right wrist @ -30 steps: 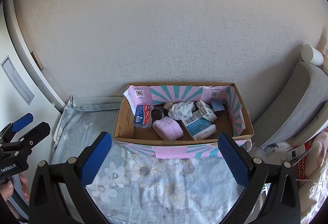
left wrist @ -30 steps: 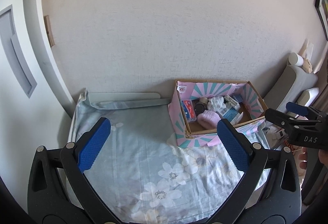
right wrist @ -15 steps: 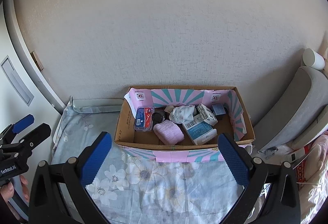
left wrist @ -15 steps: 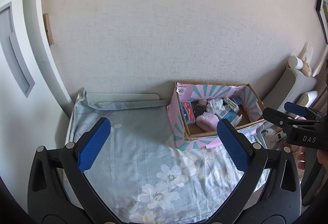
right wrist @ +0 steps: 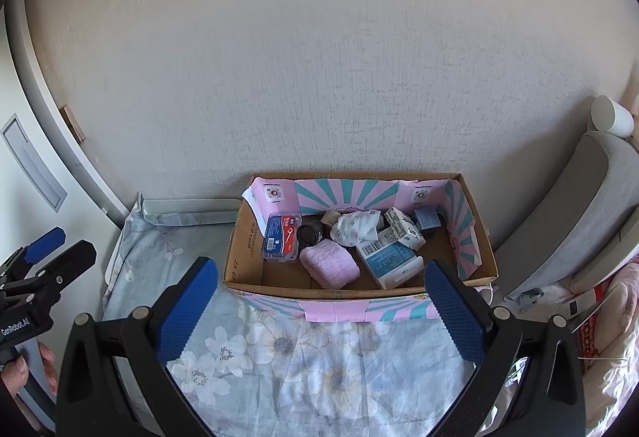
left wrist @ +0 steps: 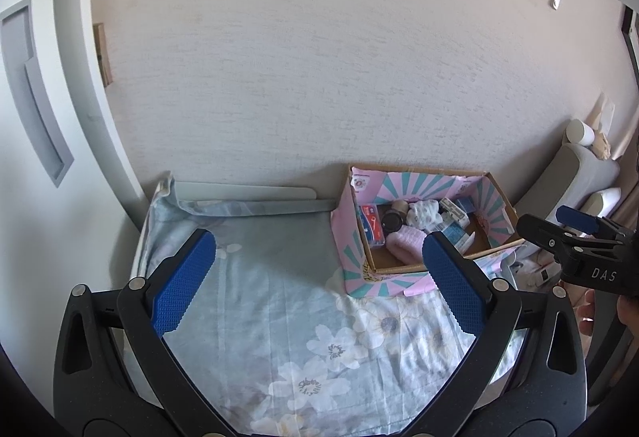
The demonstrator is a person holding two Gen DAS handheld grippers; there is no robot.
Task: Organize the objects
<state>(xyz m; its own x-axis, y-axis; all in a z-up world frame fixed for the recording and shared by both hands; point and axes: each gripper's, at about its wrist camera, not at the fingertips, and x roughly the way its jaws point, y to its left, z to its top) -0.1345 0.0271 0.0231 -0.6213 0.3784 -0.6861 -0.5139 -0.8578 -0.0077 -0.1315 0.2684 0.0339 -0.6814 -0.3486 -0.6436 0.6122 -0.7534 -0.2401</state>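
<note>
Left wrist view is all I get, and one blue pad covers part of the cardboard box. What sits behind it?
Observer: The right wrist view shows a blue-and-white carton with a barcode label. It lies in the cardboard box, just right of the pink towel roll.
Operator: Is that other tool on my right holding anything?
Observer: No. The right gripper is wide open with nothing between its pads, and it is aimed at the box.
</note>
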